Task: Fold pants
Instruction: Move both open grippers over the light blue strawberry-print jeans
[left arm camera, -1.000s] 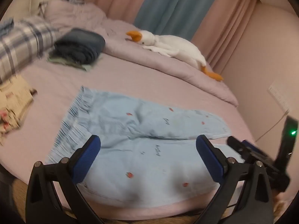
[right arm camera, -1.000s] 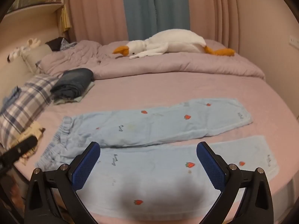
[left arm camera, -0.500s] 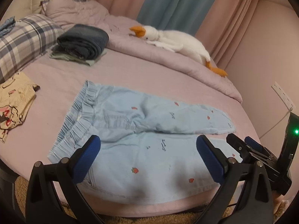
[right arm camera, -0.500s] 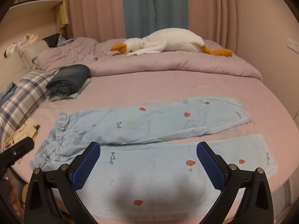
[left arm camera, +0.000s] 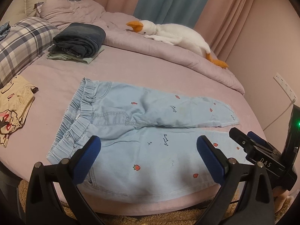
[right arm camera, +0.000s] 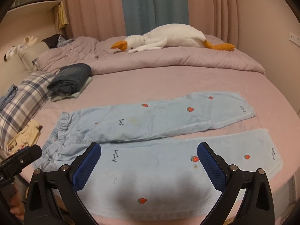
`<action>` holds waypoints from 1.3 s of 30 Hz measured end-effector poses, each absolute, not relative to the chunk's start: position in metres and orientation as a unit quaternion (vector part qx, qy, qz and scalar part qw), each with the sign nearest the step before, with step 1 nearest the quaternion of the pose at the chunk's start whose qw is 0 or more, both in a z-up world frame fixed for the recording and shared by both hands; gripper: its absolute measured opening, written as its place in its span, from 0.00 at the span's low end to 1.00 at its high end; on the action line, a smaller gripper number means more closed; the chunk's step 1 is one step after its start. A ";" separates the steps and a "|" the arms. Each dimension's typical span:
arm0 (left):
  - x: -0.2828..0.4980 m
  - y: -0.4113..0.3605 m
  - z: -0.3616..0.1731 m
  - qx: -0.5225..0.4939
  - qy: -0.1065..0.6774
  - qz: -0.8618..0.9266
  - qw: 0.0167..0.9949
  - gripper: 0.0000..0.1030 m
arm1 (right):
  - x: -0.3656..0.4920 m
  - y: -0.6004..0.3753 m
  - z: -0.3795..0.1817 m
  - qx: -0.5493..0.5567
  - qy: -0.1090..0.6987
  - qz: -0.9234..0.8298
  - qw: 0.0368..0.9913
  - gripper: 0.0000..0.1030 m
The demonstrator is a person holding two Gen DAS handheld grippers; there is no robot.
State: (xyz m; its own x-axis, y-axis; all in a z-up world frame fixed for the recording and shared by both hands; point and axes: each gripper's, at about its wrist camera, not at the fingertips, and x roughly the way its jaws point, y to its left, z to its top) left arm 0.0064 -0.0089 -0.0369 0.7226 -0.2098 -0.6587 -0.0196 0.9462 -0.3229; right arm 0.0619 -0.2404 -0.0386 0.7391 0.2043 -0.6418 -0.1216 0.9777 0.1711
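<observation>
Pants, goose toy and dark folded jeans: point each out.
pants (right arm camera: 150, 120), right wrist view, far leg.
goose toy (right arm camera: 176, 34), right wrist view, white body.
dark folded jeans (left arm camera: 80, 37), left wrist view, top fold.

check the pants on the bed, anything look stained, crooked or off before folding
Two things on the light blue pants: a faint yellowish stain on the far leg near the crotch, and a small brownish spot on the near leg. The legs lie splayed apart, not yet stacked. Both grippers are open, touching nothing.
</observation>
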 end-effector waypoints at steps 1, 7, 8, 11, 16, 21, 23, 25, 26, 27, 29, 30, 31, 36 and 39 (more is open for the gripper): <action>0.007 -0.009 -0.037 -0.155 0.370 -0.052 0.915 0.99 | 0.062 -0.241 -0.039 0.060 0.351 0.087 0.930 0.99; 0.009 -0.011 -0.041 -0.150 0.380 -0.052 0.911 0.99 | 0.061 -0.243 -0.041 0.061 0.354 0.087 0.929 0.99; 0.009 -0.012 -0.041 -0.149 0.380 -0.052 0.911 0.99 | 0.061 -0.243 -0.042 0.061 0.354 0.086 0.929 0.99; 0.010 -0.013 -0.040 -0.146 0.380 -0.054 0.912 0.99 | 0.061 -0.245 -0.042 0.065 0.356 0.088 0.928 0.99; 0.010 -0.014 -0.041 -0.143 0.381 -0.054 0.912 0.99 | 0.061 -0.248 -0.041 0.068 0.354 0.086 0.929 0.99; 0.010 -0.016 -0.042 -0.140 0.386 -0.051 0.911 0.99 | 0.062 -0.249 -0.042 0.070 0.356 0.086 0.928 0.99; 0.010 -0.016 -0.042 -0.140 0.387 -0.050 0.910 0.99 | 0.062 -0.250 -0.042 0.071 0.356 0.086 0.928 0.99; 0.010 -0.016 -0.042 -0.139 0.388 -0.050 0.910 0.99 | 0.061 -0.251 -0.042 0.072 0.356 0.084 0.928 0.99; 0.010 -0.017 -0.042 -0.139 0.389 -0.050 0.909 0.99 | 0.061 -0.252 -0.043 0.073 0.355 0.084 0.928 0.99; 0.010 -0.017 -0.043 -0.138 0.391 -0.050 0.909 0.99 | 0.060 -0.252 -0.043 0.074 0.354 0.082 0.929 0.99; 0.011 -0.018 -0.043 -0.138 0.392 -0.051 0.908 0.99 | 0.060 -0.254 -0.044 0.075 0.355 0.080 0.928 0.99; 0.011 -0.018 -0.044 -0.137 0.392 -0.051 0.908 0.99 | 0.059 -0.253 -0.044 0.074 0.356 0.079 0.928 0.99; 0.011 -0.019 -0.044 -0.137 0.393 -0.051 0.908 0.99 | 0.059 -0.254 -0.045 0.073 0.356 0.078 0.928 0.99; 0.013 -0.021 -0.045 -0.138 0.397 -0.056 0.906 0.99 | 0.058 -0.256 -0.046 0.074 0.356 0.077 0.928 0.99; 0.013 -0.022 -0.046 -0.134 0.401 -0.057 0.904 0.99 | 0.058 -0.257 -0.046 0.076 0.354 0.075 0.929 0.99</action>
State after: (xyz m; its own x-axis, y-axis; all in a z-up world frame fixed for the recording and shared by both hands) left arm 0.0127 -0.0224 -0.0457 0.6719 -0.2107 -0.7100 -0.0040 0.9576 -0.2880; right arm 0.0577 -0.2574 -0.0456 0.7382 0.1937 -0.6462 -0.0857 0.9771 0.1949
